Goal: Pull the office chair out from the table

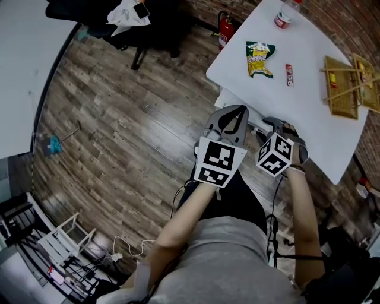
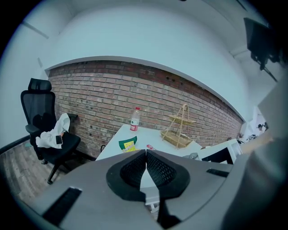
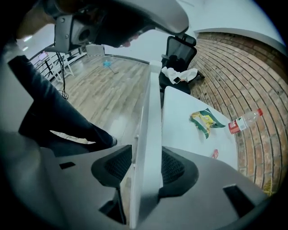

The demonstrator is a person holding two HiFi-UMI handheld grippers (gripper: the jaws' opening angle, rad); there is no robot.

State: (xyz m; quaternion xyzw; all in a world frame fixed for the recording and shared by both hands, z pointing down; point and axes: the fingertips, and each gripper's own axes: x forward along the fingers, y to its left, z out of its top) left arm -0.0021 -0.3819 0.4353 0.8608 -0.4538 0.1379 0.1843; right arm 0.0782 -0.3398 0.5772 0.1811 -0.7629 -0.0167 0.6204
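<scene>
The white back of a chair [image 3: 150, 134] stands edge-on along the near edge of the white table [image 3: 189, 130]. My right gripper [image 3: 145, 167] is shut on this back, one pad on each side. In the head view the chair back [image 1: 230, 99] shows as a pale strip below the table [image 1: 297, 113], with the right gripper [image 1: 274, 123] at it. My left gripper [image 1: 236, 111] hovers just left of it. Its jaws [image 2: 146, 155] are shut, tips touching, with nothing between them.
A black office chair [image 1: 119, 24] with a white cloth on its seat stands far off on the wood floor. A snack bag [image 1: 259, 58], bottle [image 1: 284, 16], red bar [image 1: 290, 75] and bamboo rack [image 1: 350, 83] lie on the table. A fire extinguisher [image 1: 224, 29] stands by the wall.
</scene>
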